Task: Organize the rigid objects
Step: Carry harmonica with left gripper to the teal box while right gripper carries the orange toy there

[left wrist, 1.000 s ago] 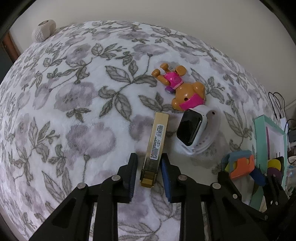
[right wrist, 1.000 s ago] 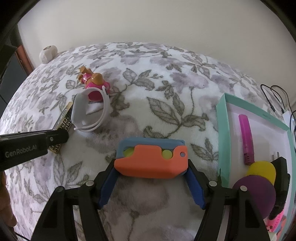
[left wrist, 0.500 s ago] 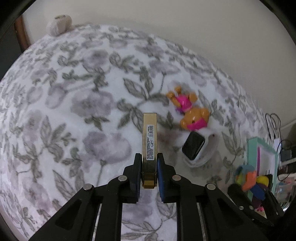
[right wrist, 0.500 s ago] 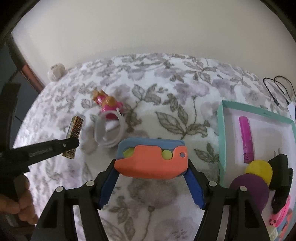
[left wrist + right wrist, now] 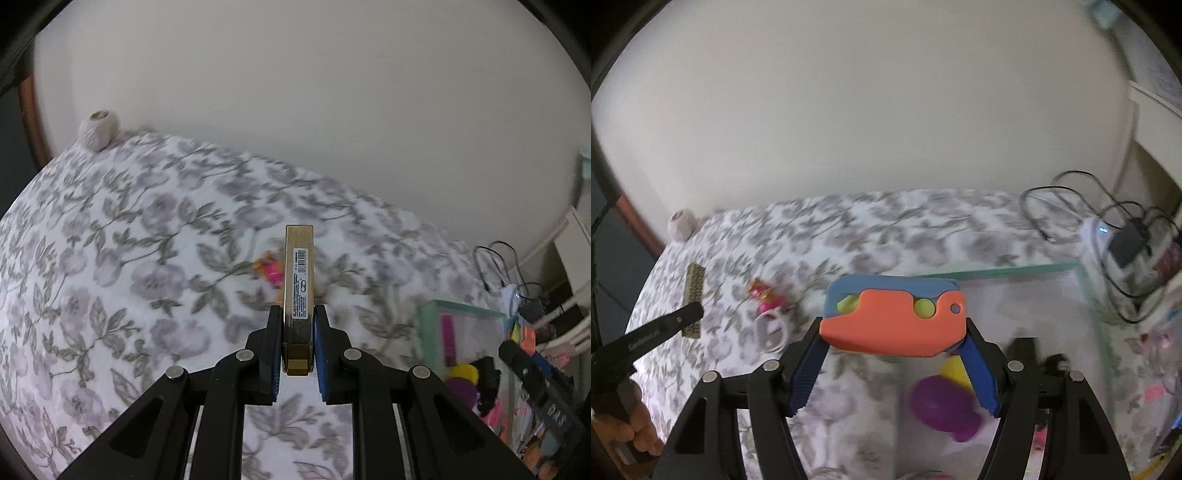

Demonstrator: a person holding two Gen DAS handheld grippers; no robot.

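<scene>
Between the pads of my left tool [image 5: 298, 341]: one slim gold box [image 5: 298, 288], barcode label up, clamped at its near end, the rest jutting forward above the floral bed cover [image 5: 122, 266]. Tool closed firmly on it; box clear of the cover.

Across my right tool [image 5: 894, 354]: one orange-and-blue toy [image 5: 892, 317] with yellow-green studs, gripped by its two ends, flat face toward me. Jaws stand wide, but pads press on the toy.

Ahead and below the right tool: mint-rimmed tray [image 5: 997, 271], its floor holding a purple round piece [image 5: 942, 406], a yellow piece [image 5: 955, 369] and dark items, all blurred. From the left tool the same tray sits low to the right.

Left of the right tool, on the cover: a pink-and-orange figure [image 5: 766, 297] and a white band [image 5: 770, 330], near each other; whether they touch I cannot tell. Far corner: one pale ball of yarn [image 5: 98, 129].

Step in hand, as I judge it: carrying both pieces to the tray. To do it well:
- bring the toy over a bare patch of tray floor, not above the purple and yellow pieces;
- lower it until nearly resting before opening;
- keep the gold box level, since only its end is held and it could pivot;
- let the right tool clear the tray before the left enters, so the two do not collide.
</scene>
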